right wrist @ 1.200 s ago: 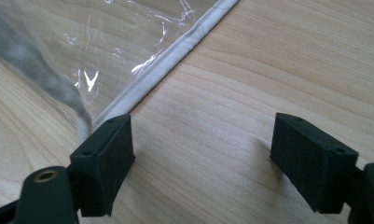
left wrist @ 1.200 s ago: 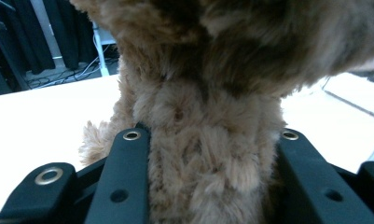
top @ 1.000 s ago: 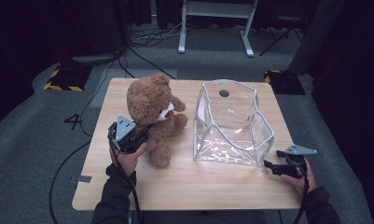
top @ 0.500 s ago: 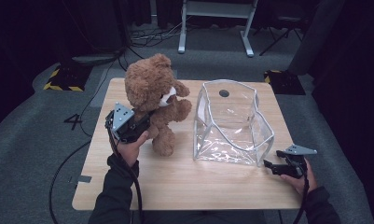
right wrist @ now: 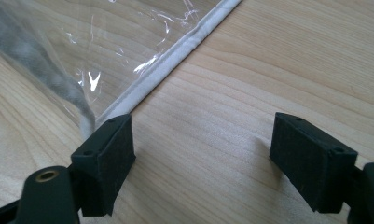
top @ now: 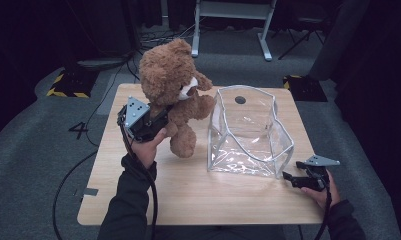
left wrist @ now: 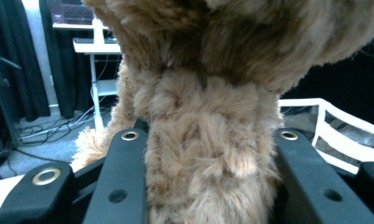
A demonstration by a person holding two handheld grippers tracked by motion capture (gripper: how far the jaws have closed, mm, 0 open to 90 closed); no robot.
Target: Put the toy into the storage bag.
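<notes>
The teddy bear (top: 175, 92) has risen, clenched in the left tongs (top: 155, 122); clear the bag (top: 248, 132) rim first. Right tongs (top: 290, 177) gape beside it.

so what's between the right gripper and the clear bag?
Bare wooden tabletop between the open right gripper and the clear bag, per the right gripper view.

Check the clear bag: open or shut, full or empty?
Open and empty. The clear bag stands with its mouth spread, bare inside; the teddy bear is outside, held by the left gripper.
</notes>
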